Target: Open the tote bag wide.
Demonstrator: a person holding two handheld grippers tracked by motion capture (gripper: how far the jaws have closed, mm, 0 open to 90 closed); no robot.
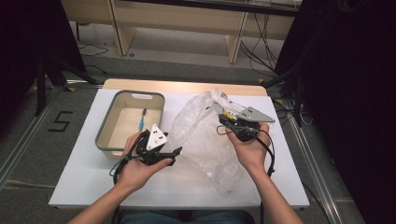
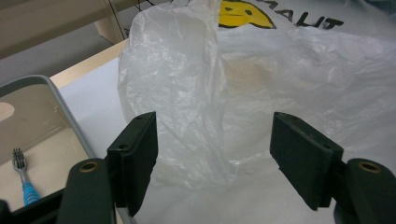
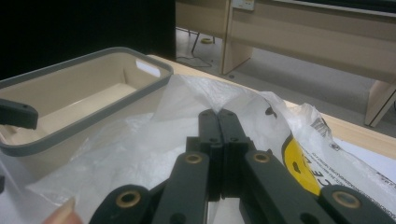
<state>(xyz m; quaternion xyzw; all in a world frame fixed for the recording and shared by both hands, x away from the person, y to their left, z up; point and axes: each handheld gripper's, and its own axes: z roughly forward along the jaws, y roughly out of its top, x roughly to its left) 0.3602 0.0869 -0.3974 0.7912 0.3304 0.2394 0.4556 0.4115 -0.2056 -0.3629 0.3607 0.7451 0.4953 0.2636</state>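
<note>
The work in hand looks like getting the plastic bag [image 1: 205,135] held open: it lies crumpled on the white bench [image 1: 84,163], just right of the tub [image 1: 105,140], with its printed yellow end toward the far side. The tub holds a toothbrush [image 1: 142,120] with a blue handle, lying on its floor well apart from the bag.

The right hand-held gripper [image 1: 223,120] sits at the bag's far upper edge. In the right gripper view its jaws are pressed together, and a fold of the bag's film seems to be caught at the tips, though the film is too thin and pale there to be fully sure. I judge it is pinching the bag's rim to hold one side.

The left hand-held gripper [image 1: 173,155] is at the bag's near-left edge, between tub and bag. Its jaws are spread wide; in the left gripper view a raised fold of the bag stands beyond and between the pads [image 2: 140,149], but the pads do not press on it.

The next move probably calls for the left hand-held gripper to advance onto that upright fold and close on a single layer, so that pulling the two grips apart opens the mouth. Catching both layers would keep the bag shut.
</note>
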